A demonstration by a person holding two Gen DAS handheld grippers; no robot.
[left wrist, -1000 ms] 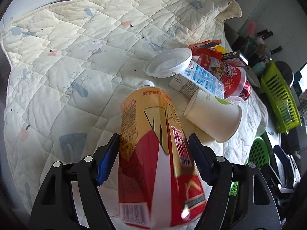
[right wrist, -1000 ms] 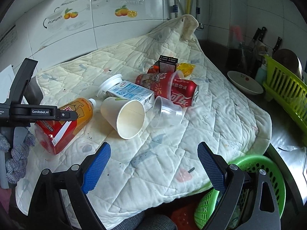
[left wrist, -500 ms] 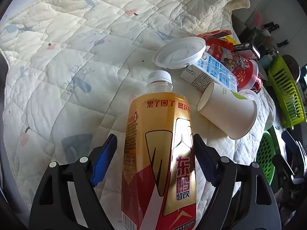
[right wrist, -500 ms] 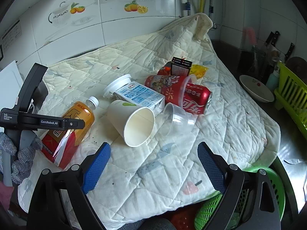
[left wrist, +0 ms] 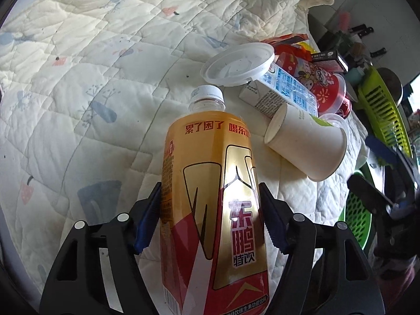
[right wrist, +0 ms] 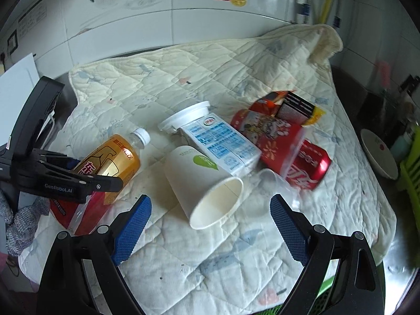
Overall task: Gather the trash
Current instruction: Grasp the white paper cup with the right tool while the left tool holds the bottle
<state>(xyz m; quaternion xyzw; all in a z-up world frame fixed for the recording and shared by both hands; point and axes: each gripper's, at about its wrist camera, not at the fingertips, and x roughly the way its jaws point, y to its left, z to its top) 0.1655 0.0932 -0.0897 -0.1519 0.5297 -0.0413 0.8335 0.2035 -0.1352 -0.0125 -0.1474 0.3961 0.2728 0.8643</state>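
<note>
My left gripper (left wrist: 210, 220) is shut on a gold-and-red drink bottle (left wrist: 212, 204) with a white cap, lying on the quilted cloth (left wrist: 105, 78); the bottle also shows in the right wrist view (right wrist: 110, 168) with the left gripper (right wrist: 65, 181) on it. My right gripper (right wrist: 210, 231) is open and empty, just in front of a tipped white paper cup (right wrist: 207, 191). Behind the cup lie a blue-white milk carton (right wrist: 223, 144), a white lid (right wrist: 183, 115), a clear plastic cup (right wrist: 275, 183), a red noodle cup (right wrist: 273, 139) and a red cola can (right wrist: 309, 165).
A green basket (left wrist: 357, 220) sits below the cloth's near edge. A lime dish rack (left wrist: 383, 110) and a white bowl (right wrist: 378, 155) stand at the right. A tiled wall (right wrist: 183, 21) runs behind. A black box (right wrist: 296, 107) and wrappers lie behind the noodle cup.
My left gripper's fingers closed onto the bottle. My right gripper moved forward toward the paper cup.
</note>
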